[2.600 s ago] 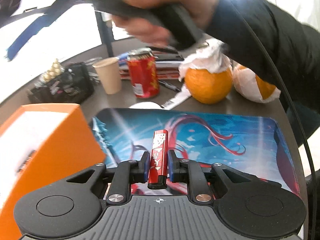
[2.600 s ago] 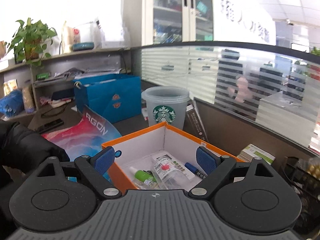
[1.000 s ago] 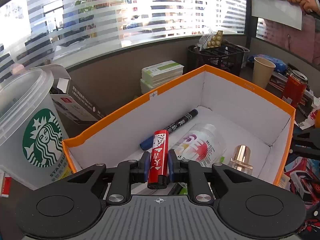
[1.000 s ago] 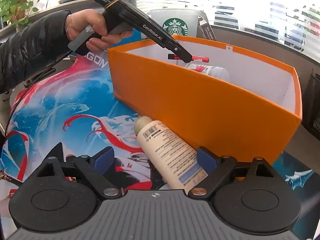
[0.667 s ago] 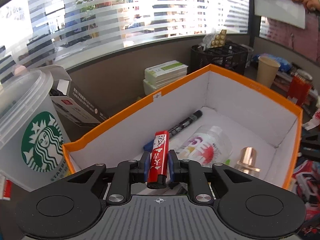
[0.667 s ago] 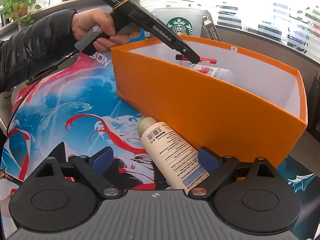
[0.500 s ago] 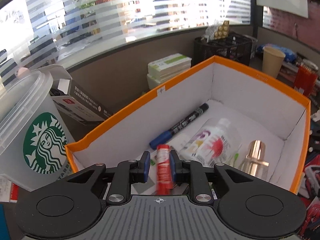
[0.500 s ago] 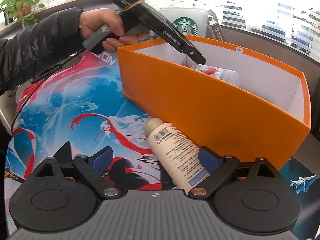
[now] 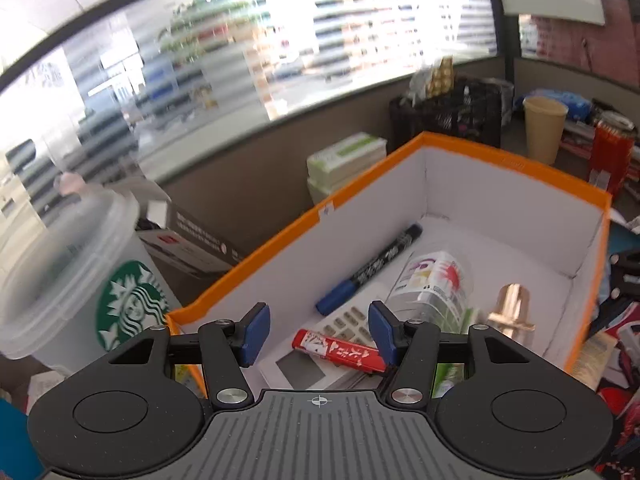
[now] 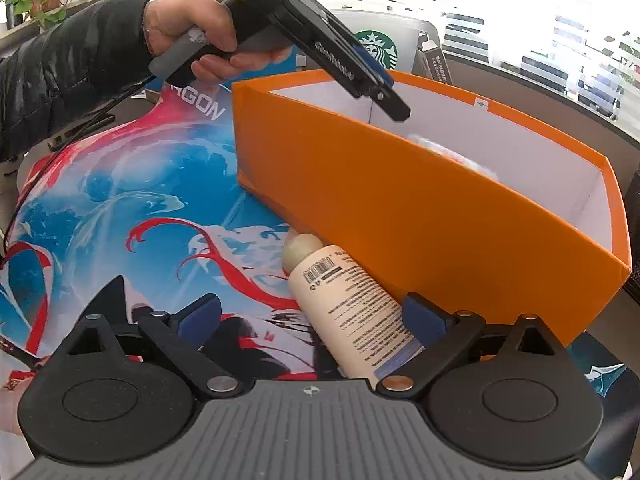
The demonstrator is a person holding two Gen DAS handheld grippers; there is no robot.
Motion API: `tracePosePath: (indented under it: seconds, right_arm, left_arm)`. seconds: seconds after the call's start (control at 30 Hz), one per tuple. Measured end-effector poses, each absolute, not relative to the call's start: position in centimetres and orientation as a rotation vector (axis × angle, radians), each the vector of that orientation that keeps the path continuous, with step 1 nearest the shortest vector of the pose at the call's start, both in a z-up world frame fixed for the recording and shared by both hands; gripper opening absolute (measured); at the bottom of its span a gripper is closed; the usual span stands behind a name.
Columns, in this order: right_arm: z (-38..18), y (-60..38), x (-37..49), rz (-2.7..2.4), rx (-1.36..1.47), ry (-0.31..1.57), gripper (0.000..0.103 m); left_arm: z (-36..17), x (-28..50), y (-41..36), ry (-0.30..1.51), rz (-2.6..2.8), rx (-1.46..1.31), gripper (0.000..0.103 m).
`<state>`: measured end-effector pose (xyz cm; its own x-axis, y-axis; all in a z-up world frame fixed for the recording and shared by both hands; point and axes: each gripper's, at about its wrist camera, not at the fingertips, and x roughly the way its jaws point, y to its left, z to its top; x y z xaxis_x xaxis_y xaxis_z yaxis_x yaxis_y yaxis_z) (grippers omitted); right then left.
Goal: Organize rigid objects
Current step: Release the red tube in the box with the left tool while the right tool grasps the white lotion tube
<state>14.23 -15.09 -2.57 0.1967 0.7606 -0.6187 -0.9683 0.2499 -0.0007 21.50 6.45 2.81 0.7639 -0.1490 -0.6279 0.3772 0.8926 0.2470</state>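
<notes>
Released from the left gripper (image 9: 318,334) since a second ago, the red lighter (image 9: 339,356) is now lying flat on a white calculator (image 9: 320,354) inside the orange box (image 9: 516,166), no longer clamped upright. Left fingers (image 9: 254,330) are parting at this moment, standing apart with the lighter lying below and between them, touched by neither pad. Also resting in the box are a blue-capped marker (image 9: 372,270) along the far-left wall, a clear bottle with a coloured label (image 9: 434,286) right of it, and a copper-coloured cap (image 9: 512,306) further right. A lidded plastic cup with a green logo (image 9: 76,276) is standing left of the box. In the right wrist view, a hand (image 10: 188,28) is holding the left gripper's handle above the box's far-left corner. The right gripper (image 10: 312,316) is hovering low over the printed mat (image 10: 120,200) on the surface, its fingers (image 10: 422,314) spread wide and widening further around a cream bottle (image 10: 344,304), which is lying on the mat just beside the box's near wall; whether the right pad is touching it cannot be told.
</notes>
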Motion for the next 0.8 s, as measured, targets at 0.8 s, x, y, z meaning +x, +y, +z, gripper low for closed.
tracePosePath:
  seconds: [0.8]
  right_arm:
    - [-3.6,-12.4,11.6,1.333,-0.482,0.575,0.066]
  left_arm:
    - [3.1,9.8,4.9,0.532,-0.458,0.191,0.062]
